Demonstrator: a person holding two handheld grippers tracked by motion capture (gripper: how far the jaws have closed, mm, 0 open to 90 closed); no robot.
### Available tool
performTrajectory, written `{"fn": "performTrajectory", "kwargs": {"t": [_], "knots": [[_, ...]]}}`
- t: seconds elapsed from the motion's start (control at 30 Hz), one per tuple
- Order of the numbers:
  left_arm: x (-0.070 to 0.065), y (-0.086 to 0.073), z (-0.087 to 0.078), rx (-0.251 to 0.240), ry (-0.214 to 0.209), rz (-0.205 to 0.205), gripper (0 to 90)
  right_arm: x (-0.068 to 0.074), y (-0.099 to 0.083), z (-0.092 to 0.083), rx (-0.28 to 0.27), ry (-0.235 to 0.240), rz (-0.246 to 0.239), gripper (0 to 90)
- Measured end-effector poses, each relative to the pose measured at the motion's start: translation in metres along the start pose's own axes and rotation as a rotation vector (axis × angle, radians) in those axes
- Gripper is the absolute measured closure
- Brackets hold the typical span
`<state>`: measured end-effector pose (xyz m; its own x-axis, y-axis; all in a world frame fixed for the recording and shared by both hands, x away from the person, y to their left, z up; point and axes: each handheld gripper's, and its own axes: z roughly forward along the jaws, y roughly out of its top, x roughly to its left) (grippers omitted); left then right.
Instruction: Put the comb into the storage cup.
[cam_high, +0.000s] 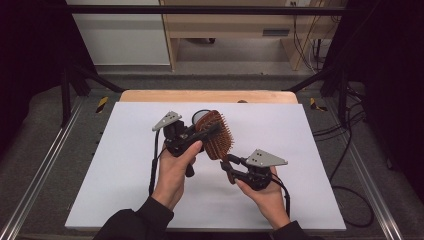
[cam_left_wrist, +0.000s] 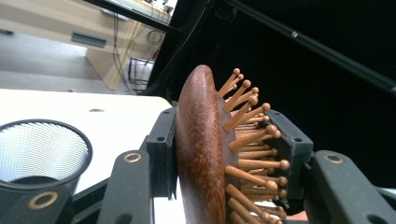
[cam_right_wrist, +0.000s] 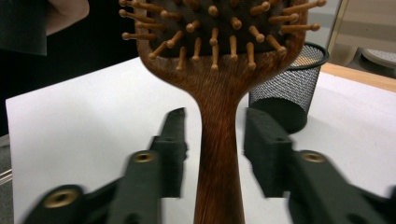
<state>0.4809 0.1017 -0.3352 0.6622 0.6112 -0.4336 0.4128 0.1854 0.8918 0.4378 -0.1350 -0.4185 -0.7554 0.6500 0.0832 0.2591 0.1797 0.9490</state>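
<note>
Wooden hairbrush (cam_high: 216, 135) clamped in L gripper (cam_high: 192, 134), R gripper (cam_right_wrist: 212, 140) apart round handle, mesh cup (cam_right_wrist: 288, 86) behind.

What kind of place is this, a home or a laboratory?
Probably a laboratory or a recording workspace, not a home: a white table stands inside a black frame, loose cables lie on the floor, and plain wooden furniture stands behind.

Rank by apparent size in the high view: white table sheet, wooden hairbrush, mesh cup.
1. White table sheet, largest by far.
2. Wooden hairbrush.
3. Mesh cup, smallest, though mostly hidden behind the hairbrush.
</note>
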Motion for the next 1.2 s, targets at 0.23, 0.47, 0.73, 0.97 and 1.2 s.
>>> {"fn": "performTrajectory", "kwargs": {"t": [0.23, 0.47, 0.73, 0.97, 1.2], "knots": [[0.001, 0.006, -0.002, -0.038, 0.012, 0.005, 51.4, -0.007, -0.004, -0.011, -0.001, -0.052, 0.008, 34.8], [0.0, 0.022, -0.008, -0.084, 0.031, 0.035, 51.3, -0.023, -0.013, -0.027, 0.006, -0.197, -0.031, 20.0], [-0.004, 0.046, -0.01, -0.119, 0.051, 0.068, 51.2, -0.036, -0.02, -0.048, 0.003, -0.223, 0.037, 11.4], [-0.009, 0.066, -0.012, -0.144, 0.062, 0.094, 51.1, -0.041, -0.036, -0.068, -0.003, -0.281, 0.067, 6.3], [-0.012, 0.081, -0.01, -0.167, 0.076, 0.12, 51.0, -0.043, -0.045, -0.069, -0.04, -0.334, 0.057, 5.2]]}}
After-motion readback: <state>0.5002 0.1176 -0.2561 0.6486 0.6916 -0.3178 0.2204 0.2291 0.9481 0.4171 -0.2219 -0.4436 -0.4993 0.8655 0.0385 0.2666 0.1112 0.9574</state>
